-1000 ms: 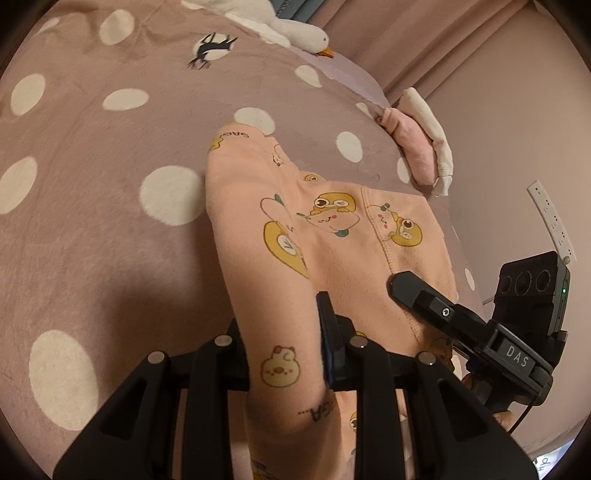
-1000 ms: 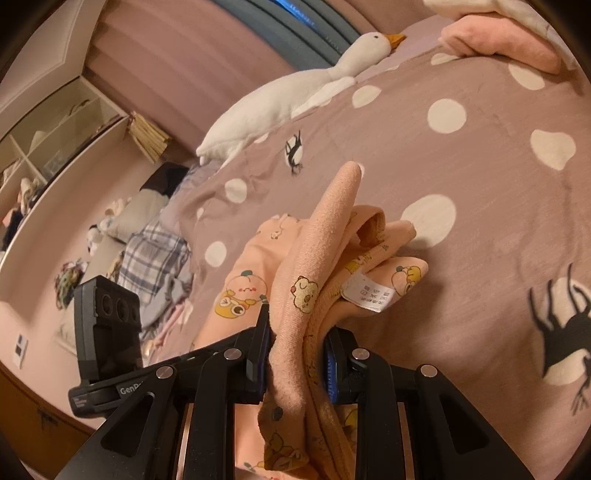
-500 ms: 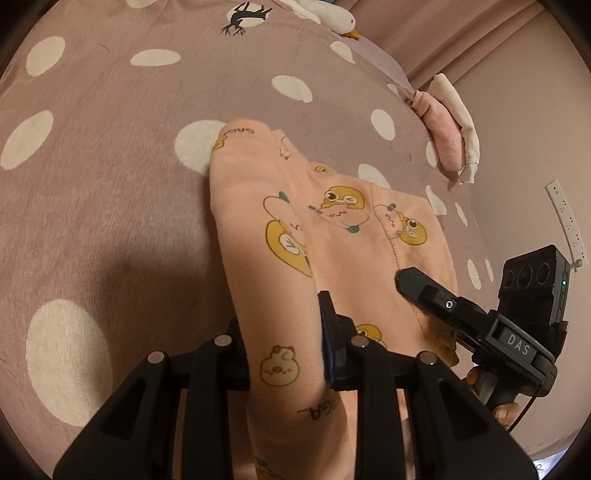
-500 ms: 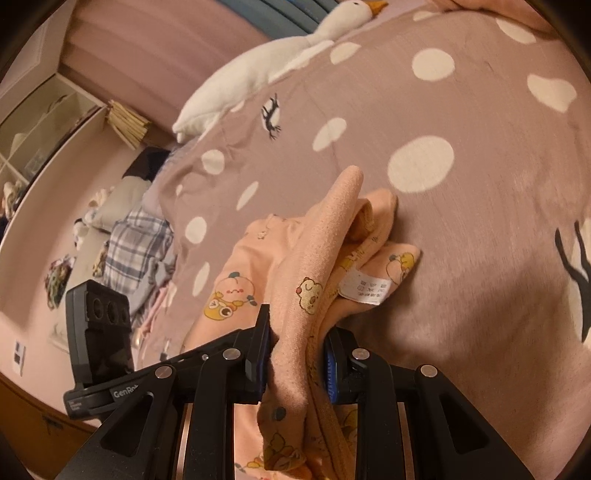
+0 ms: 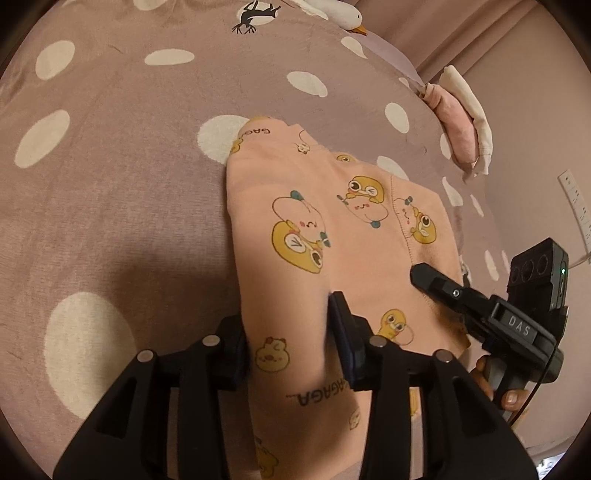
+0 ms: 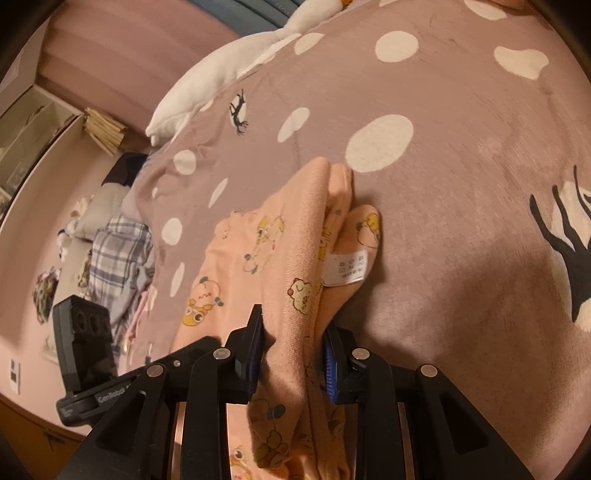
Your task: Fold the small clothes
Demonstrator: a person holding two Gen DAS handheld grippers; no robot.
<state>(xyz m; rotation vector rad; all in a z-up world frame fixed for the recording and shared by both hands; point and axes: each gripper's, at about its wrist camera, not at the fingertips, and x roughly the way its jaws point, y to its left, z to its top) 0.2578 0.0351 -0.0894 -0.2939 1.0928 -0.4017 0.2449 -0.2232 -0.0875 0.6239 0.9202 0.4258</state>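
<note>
Between both tongs (image 5: 291, 332), peach garment (image 5: 314, 236)

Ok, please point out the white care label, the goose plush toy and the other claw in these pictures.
care label (image 6: 345, 267), right wrist view, middle of the white tag.
goose plush toy (image 5: 341, 13), left wrist view, its white head.
right claw (image 5: 443, 286), left wrist view, the black finger lying on the peach garment (image 5: 295, 192).
</note>
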